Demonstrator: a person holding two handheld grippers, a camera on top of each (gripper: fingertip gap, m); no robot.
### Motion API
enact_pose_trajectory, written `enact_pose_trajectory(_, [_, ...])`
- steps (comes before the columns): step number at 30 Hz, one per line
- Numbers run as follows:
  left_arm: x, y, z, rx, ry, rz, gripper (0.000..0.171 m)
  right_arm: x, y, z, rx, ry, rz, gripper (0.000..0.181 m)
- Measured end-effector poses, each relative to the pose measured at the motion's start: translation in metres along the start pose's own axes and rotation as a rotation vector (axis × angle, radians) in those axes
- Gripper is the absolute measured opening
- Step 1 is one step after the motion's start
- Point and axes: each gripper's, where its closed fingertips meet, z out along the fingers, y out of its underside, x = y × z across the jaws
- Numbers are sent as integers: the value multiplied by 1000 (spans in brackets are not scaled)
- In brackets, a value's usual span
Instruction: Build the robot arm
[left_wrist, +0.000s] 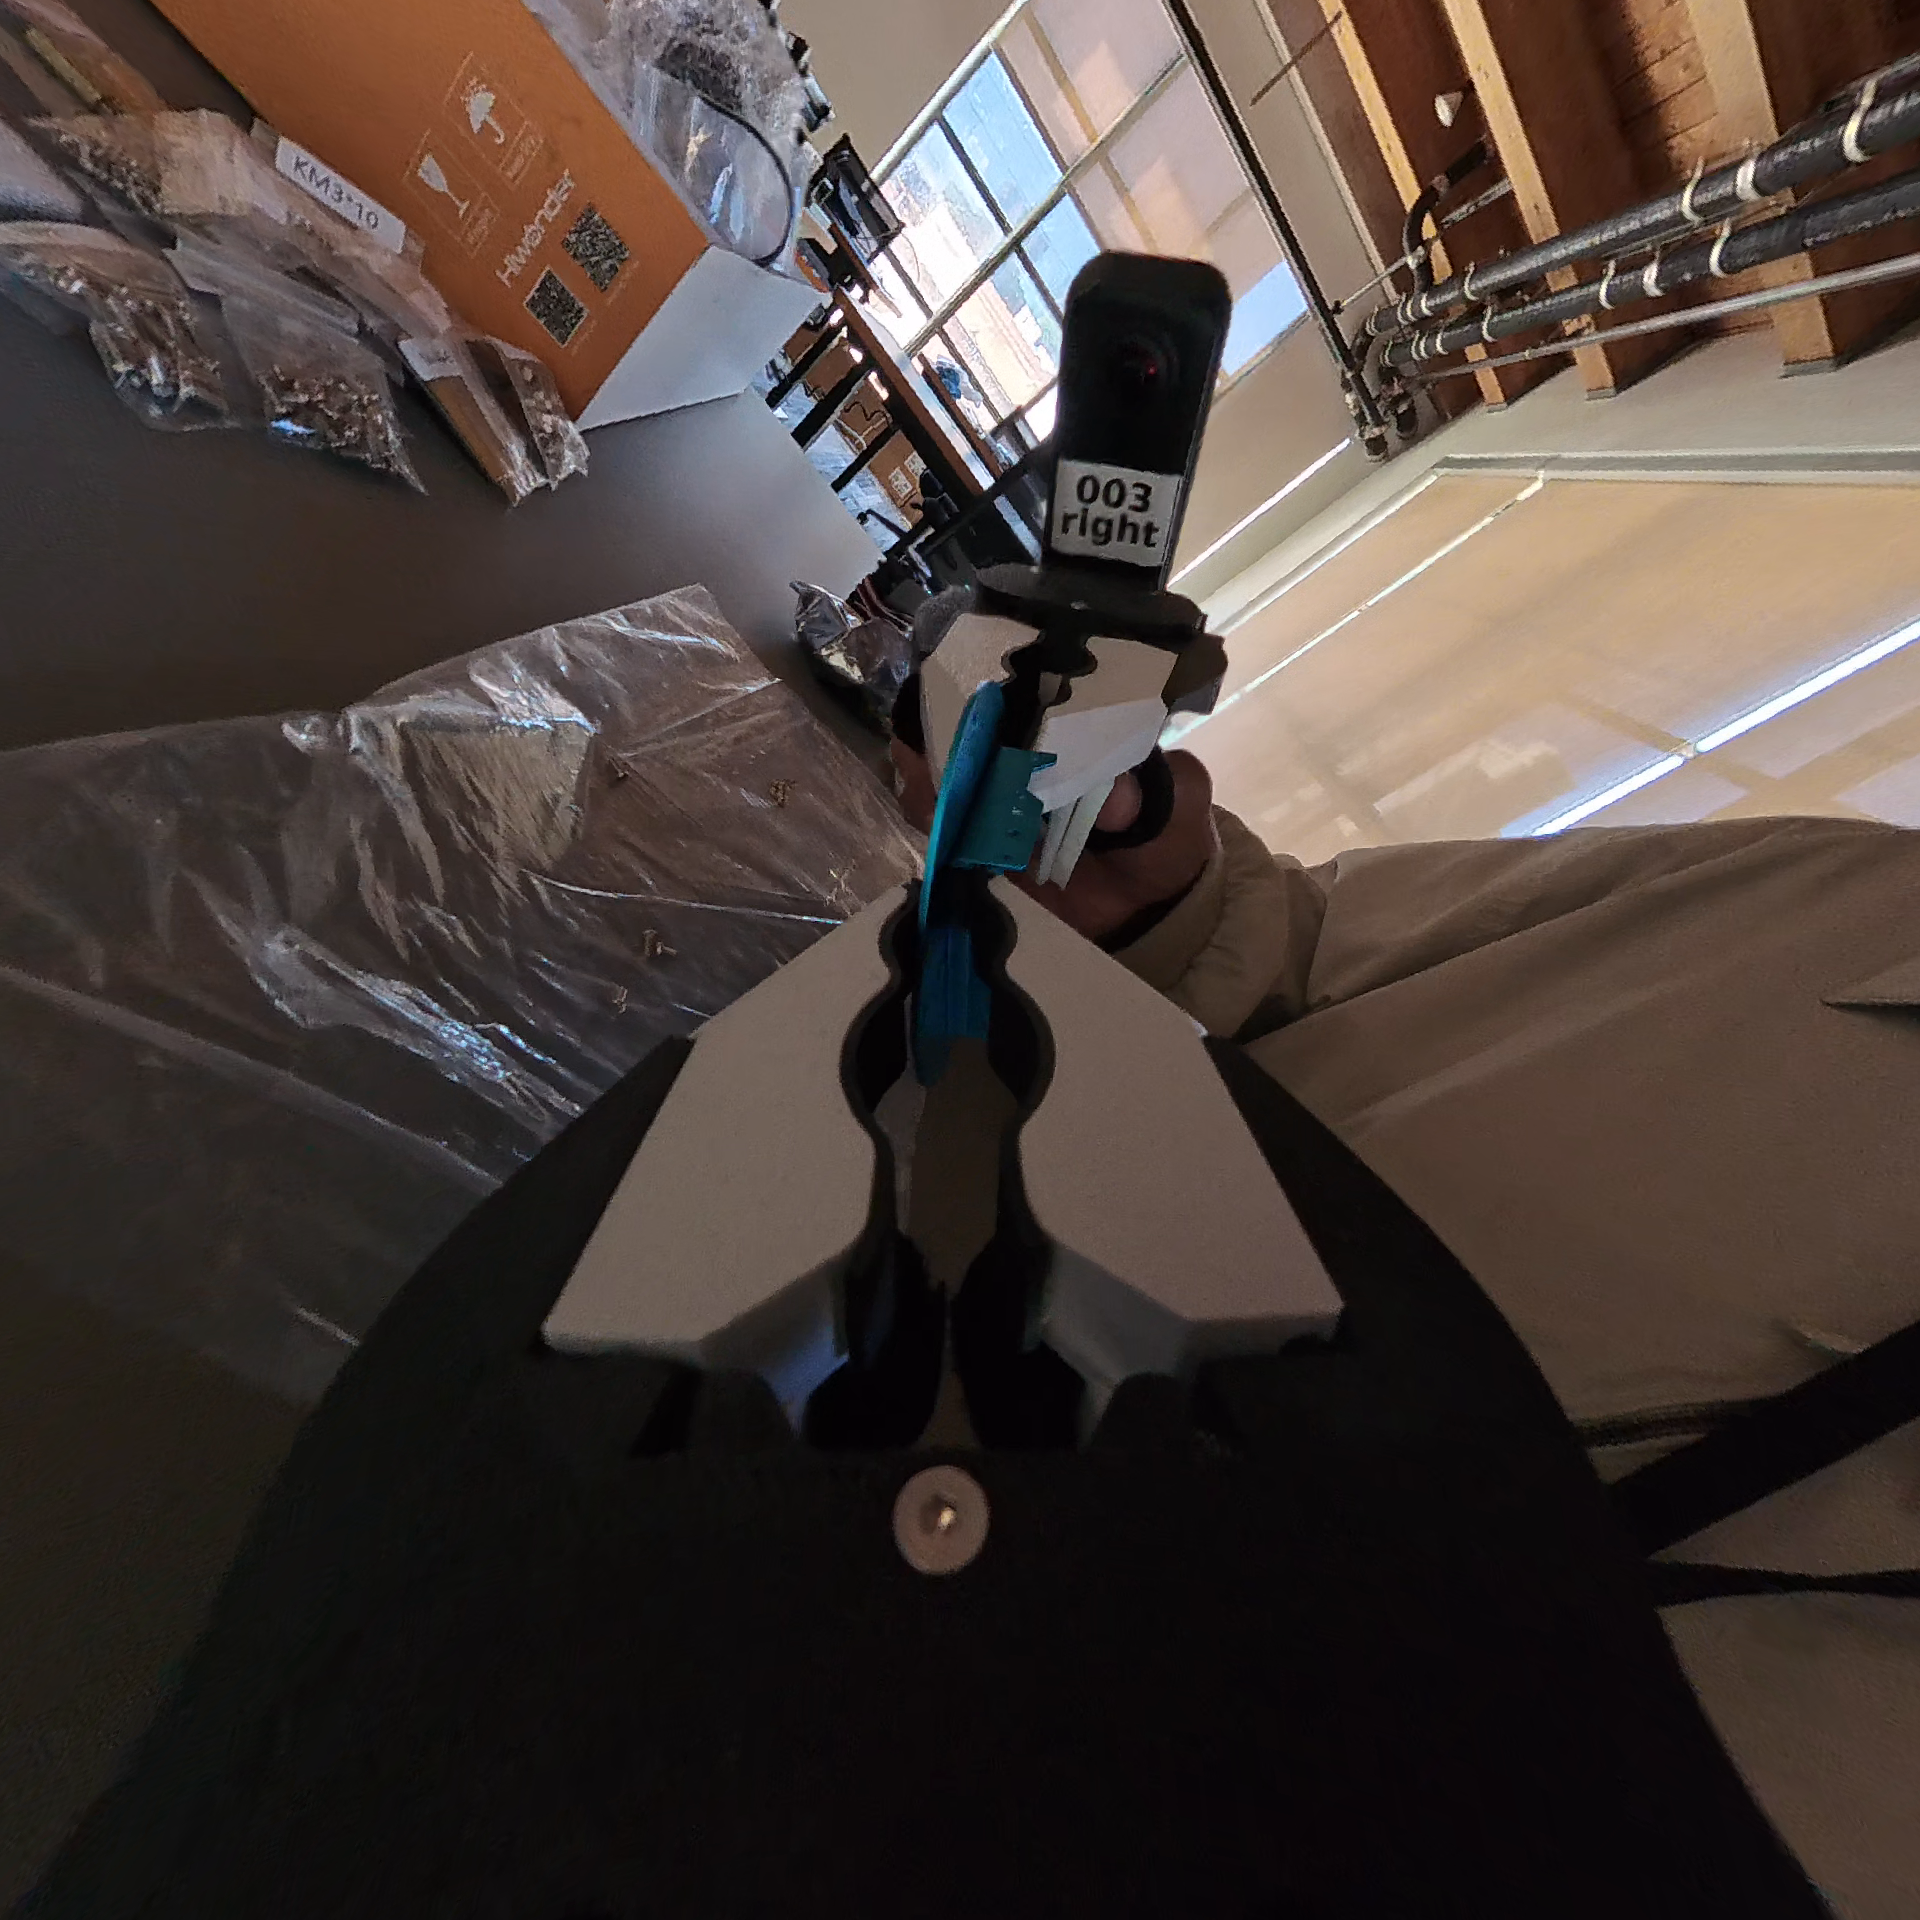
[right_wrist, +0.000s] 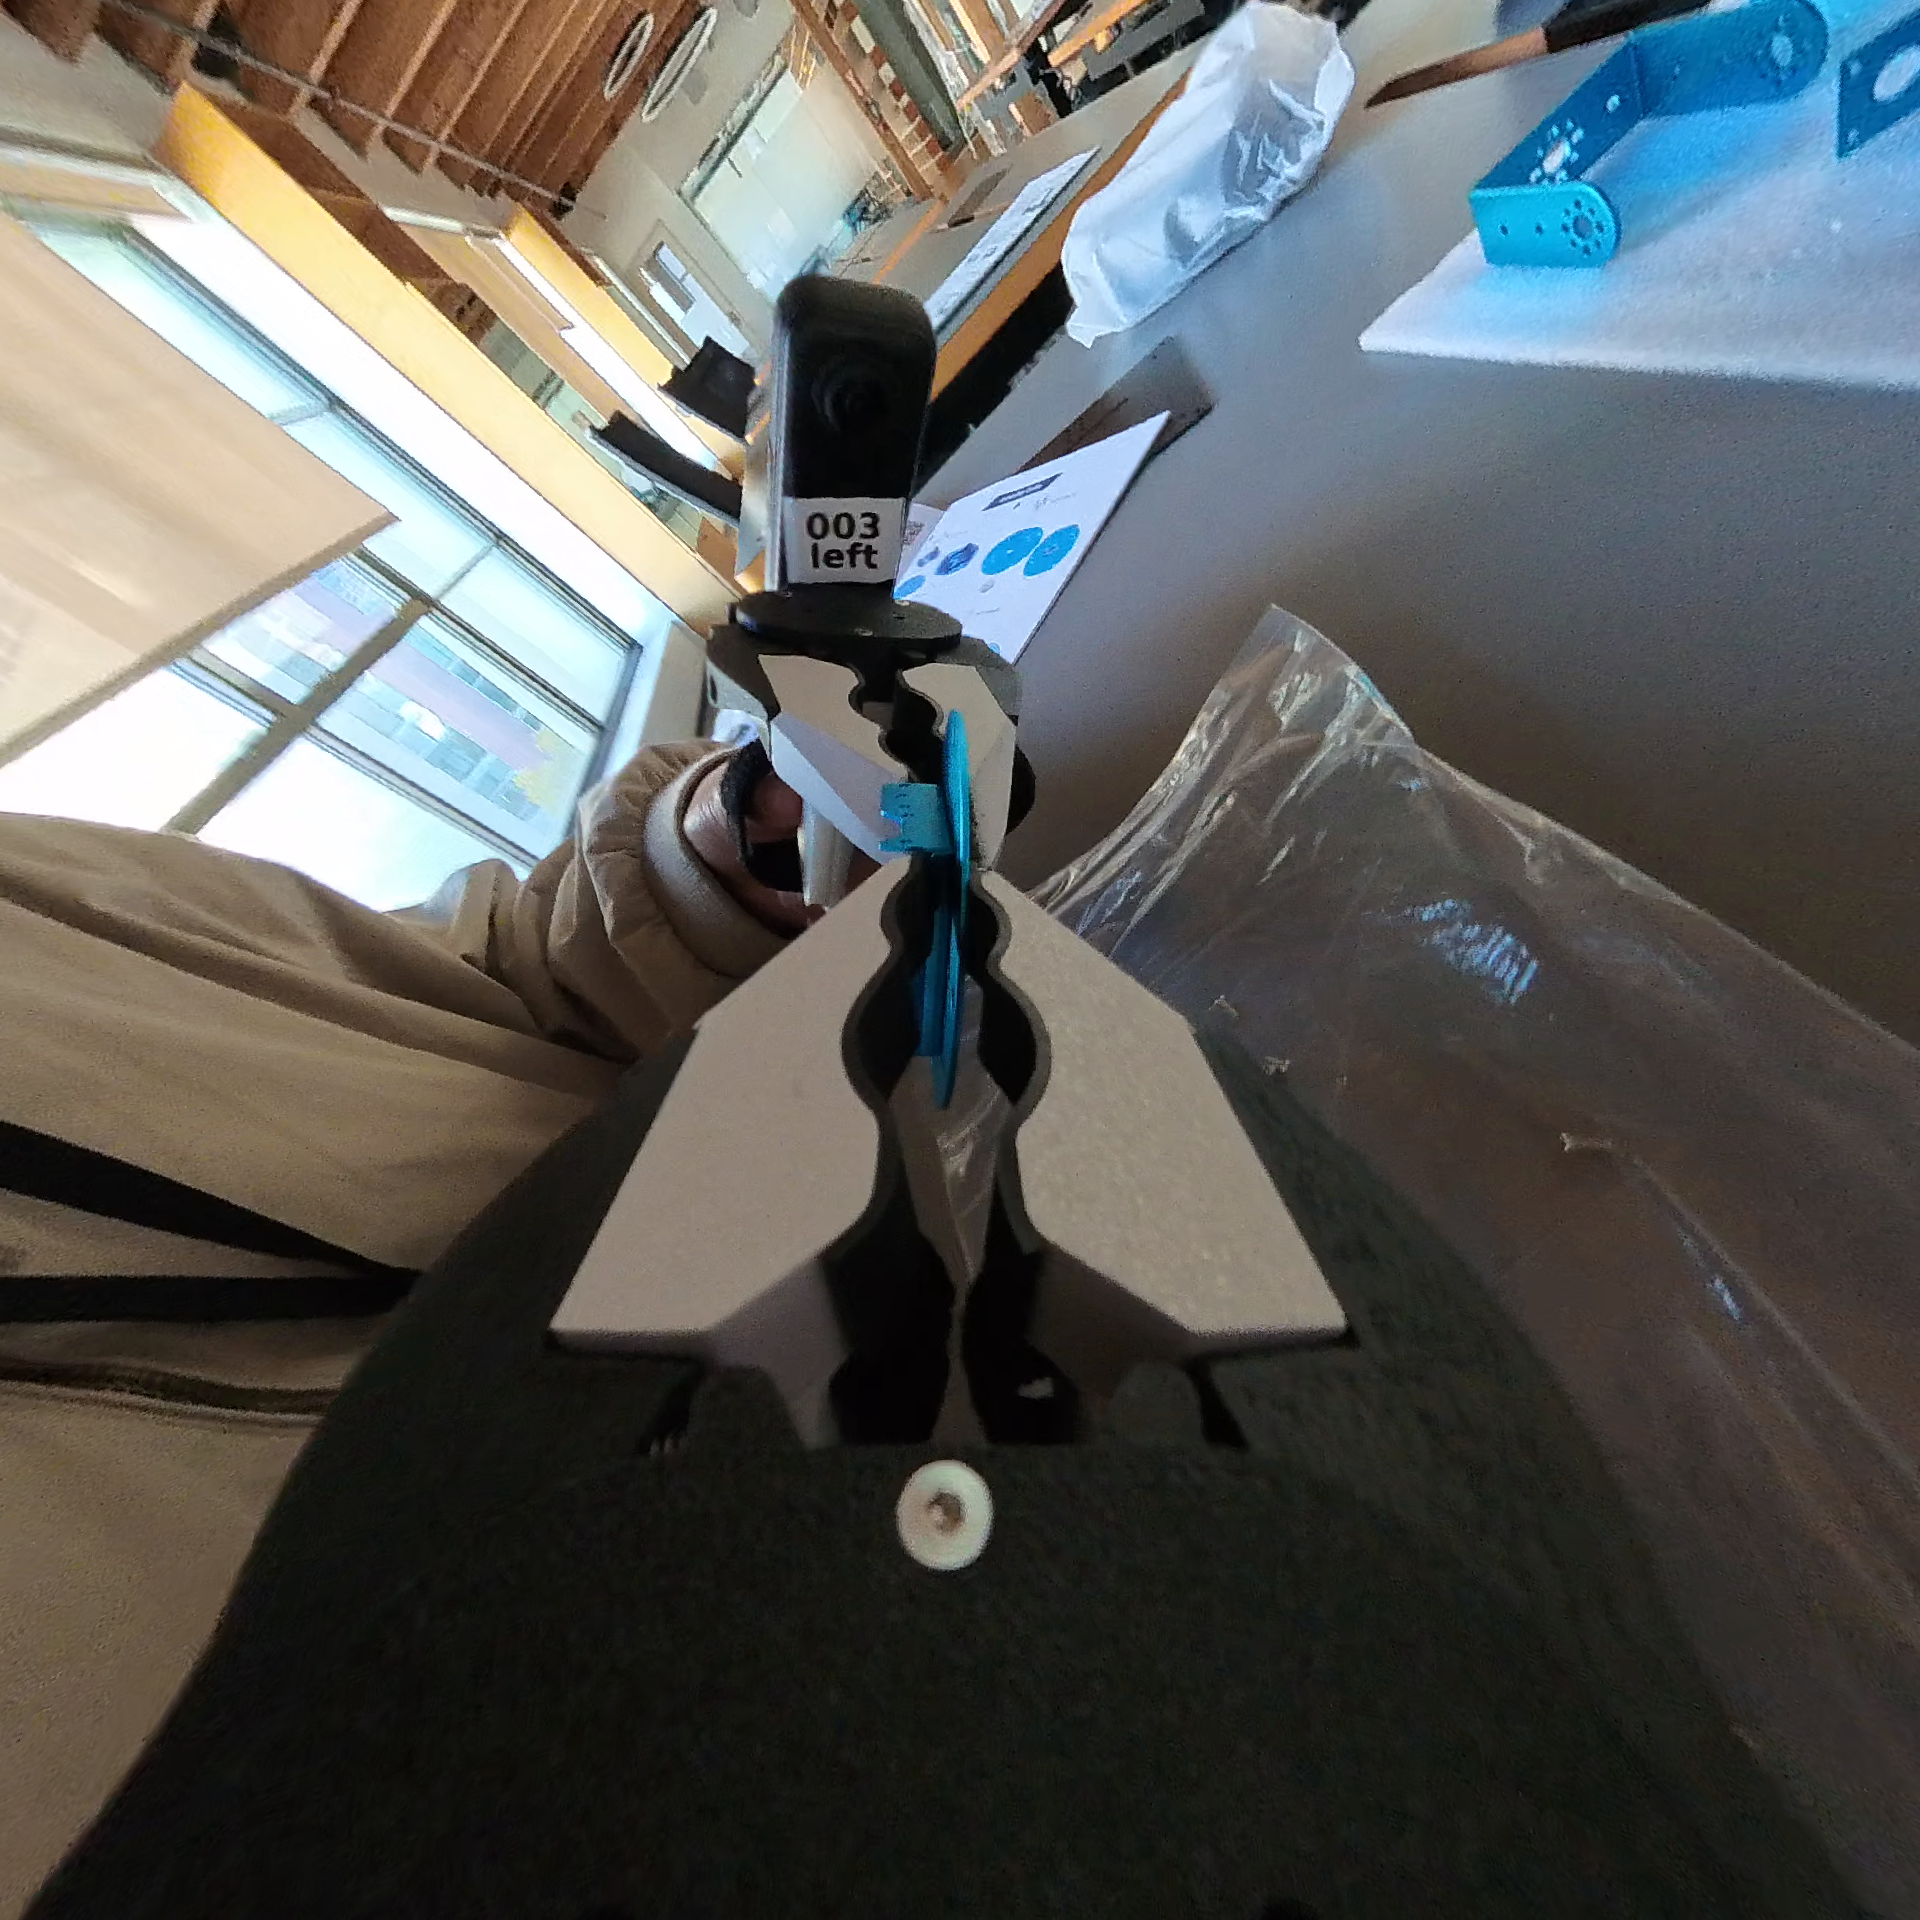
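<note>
- Daylight pours in through the windows (left_wrist: 1023, 208), which are blown out to white in the upper middle of the left wrist view and at the left of the right wrist view.
- The clear plastic bag (right_wrist: 1507, 935) shows glare streaks.
- The black tool bodies at the bottom of both frames sit in deep shadow.
- Strong fisheye bending appears at the edges.
- Far corners look soft.

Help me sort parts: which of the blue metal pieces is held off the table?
The round blue metal disc, held edge-on between the right gripper and left gripper. The blue perforated brackets lie on the white sheet.
</note>
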Motion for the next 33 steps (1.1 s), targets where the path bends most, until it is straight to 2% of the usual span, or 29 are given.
enact_pose_trajectory(6, [-14,2,5,31,-13,-280,5,18,9,0,31,-132,390,3])
enact_pose_trajectory(10, [-17,-2,5,47,-12,-320,8,23,8,0,44,-195,525,3])
enact_pose_trajectory(14, [-18,-8,-1,66,0,-327,13,30,4,-3,69,-208,571,3])
enact_pose_trajectory(20, [-22,-1,-1,40,3,-333,1,30,5,-8,53,-190,570,3])
enact_pose_trajectory(28, [-19,-4,-1,72,34,-432,0,29,-1,-7,30,-130,597,5])
enact_pose_trajectory(31, [-19,-4,-2,90,43,-467,0,25,-6,-7,56,-151,608,21])
enact_pose_trajectory(33, [-18,-5,-2,101,61,-485,0,22,-4,-4,57,-153,604,25])
